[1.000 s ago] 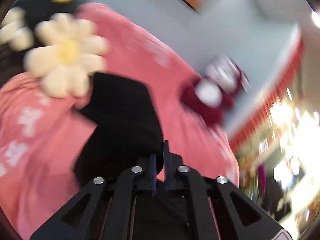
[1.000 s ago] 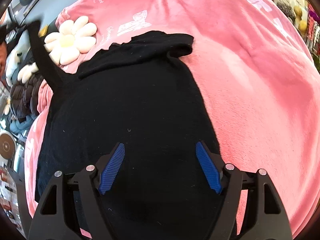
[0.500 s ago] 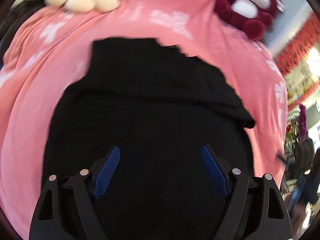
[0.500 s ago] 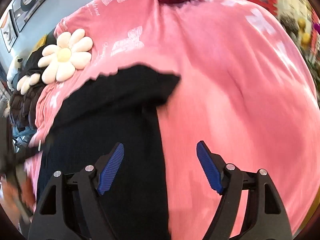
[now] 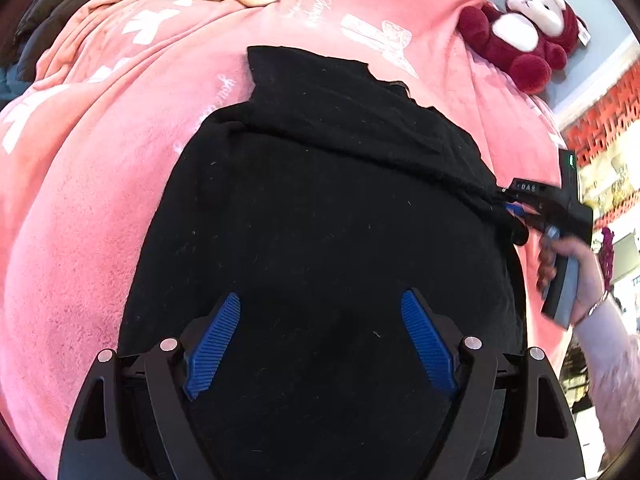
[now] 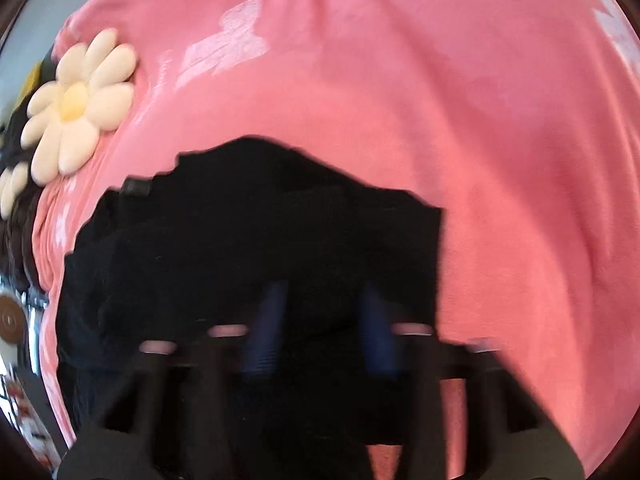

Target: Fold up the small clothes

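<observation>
A black garment (image 5: 320,200) lies on the pink blanket (image 5: 80,200), with a fold running across its upper part. My left gripper (image 5: 320,344) hovers over the garment's lower middle, open, with nothing pinched between its blue pads. In the left wrist view my right gripper (image 5: 516,210) sits at the garment's right edge, where the fold ends. In the blurred right wrist view the right gripper (image 6: 322,320) has its jaws closing, with bunched black garment (image 6: 260,240) between the pads.
A cream flower cushion (image 6: 76,104) lies at the blanket's far left. A dark red plush toy (image 5: 520,32) sits at the far right corner. Dark jackets (image 5: 60,20) are heaped beyond the blanket's left edge. A hand (image 5: 568,264) grips the right gripper's handle.
My left gripper let go of the black cloth, opened wide and sank toward the garment. My right gripper slid to the garment's right edge and its jaws narrowed on the cloth.
</observation>
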